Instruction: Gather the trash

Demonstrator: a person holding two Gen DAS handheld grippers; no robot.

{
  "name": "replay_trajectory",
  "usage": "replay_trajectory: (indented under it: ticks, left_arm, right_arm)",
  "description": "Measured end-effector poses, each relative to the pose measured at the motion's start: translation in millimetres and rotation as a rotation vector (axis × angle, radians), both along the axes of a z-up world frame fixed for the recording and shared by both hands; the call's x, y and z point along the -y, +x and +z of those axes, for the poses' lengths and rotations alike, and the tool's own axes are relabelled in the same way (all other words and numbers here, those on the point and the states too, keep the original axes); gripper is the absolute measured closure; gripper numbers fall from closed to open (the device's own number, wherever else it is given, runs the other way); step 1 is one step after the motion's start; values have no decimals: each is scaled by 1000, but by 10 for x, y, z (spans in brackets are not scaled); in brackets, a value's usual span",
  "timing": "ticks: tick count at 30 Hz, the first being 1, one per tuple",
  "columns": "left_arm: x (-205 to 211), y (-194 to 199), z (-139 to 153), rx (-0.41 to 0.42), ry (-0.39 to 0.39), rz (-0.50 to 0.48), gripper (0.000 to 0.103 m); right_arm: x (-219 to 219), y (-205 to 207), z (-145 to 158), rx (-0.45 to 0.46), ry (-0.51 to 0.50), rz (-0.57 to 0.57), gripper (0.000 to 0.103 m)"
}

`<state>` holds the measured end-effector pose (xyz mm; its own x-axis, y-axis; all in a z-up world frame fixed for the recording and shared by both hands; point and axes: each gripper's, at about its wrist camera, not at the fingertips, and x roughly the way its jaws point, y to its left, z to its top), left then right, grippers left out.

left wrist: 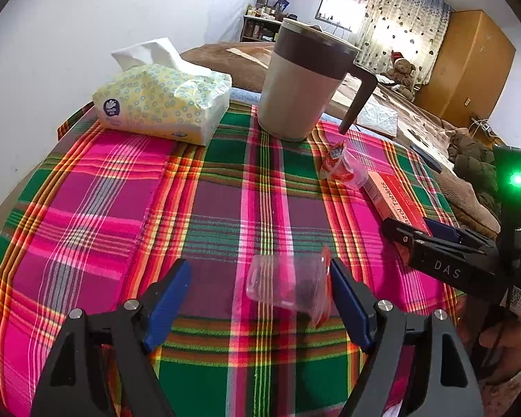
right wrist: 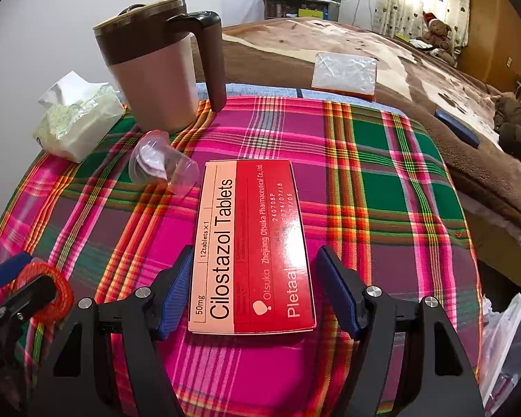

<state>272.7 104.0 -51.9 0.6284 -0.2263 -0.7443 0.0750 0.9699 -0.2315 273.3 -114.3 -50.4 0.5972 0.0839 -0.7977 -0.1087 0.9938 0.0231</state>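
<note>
Right now my left claw (left wrist: 260,299) stands spread wide, its 2 blue pads on either side of a clear plastic cup (left wrist: 288,286) that lies on its side on the plaid tablecloth (left wrist: 156,208). The cup's peeled red lid (left wrist: 324,288) sits against my right-hand pad (left wrist: 347,302), while the other pad stands well apart from the cup, so nothing is gripped yet.

My right claw (right wrist: 253,295) is likewise spread, straddling the near end of a red and pink tablet box (right wrist: 250,243) printed "Cilostazol Tablets". The box lies flat on the cloth; the left pad (right wrist: 175,295) is at the box's edge, though I cannot tell if it touches, and a strip of cloth shows between the box and the other pad. Nothing is pinched there either.

Beyond the box, a 2nd clear cup (right wrist: 163,166) lies tipped over just beside its far corner. Behind that stands a brown-lidded mug (right wrist: 156,69) with a dark handle, and a soft tissue pack (right wrist: 76,125) rests at the far left of the cloth. At the lower right edge of my right view, crumpled clear plastic sheeting (right wrist: 507,340) shows beside the table.
</note>
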Motion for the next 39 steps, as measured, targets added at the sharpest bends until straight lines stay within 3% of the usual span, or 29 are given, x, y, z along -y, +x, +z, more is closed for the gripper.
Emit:
replay_trajectory:
  ticks: [8, 13, 24, 39]
  left_arm:
    - [37, -15, 9, 10, 6, -15, 50]
    - [80, -25, 21, 12, 15, -24, 58]
    - [213, -186, 168, 57, 33, -34, 59]
    - [706, -579, 605, 175, 48, -118, 59]
  right_arm:
    - [28, -93, 11, 18, 6, -13, 38]
    - [96, -120, 26, 30, 25, -20, 38]
    - [306, -357, 163, 94, 77, -50, 39]
    - [752, -801, 494, 195, 129, -100, 38]
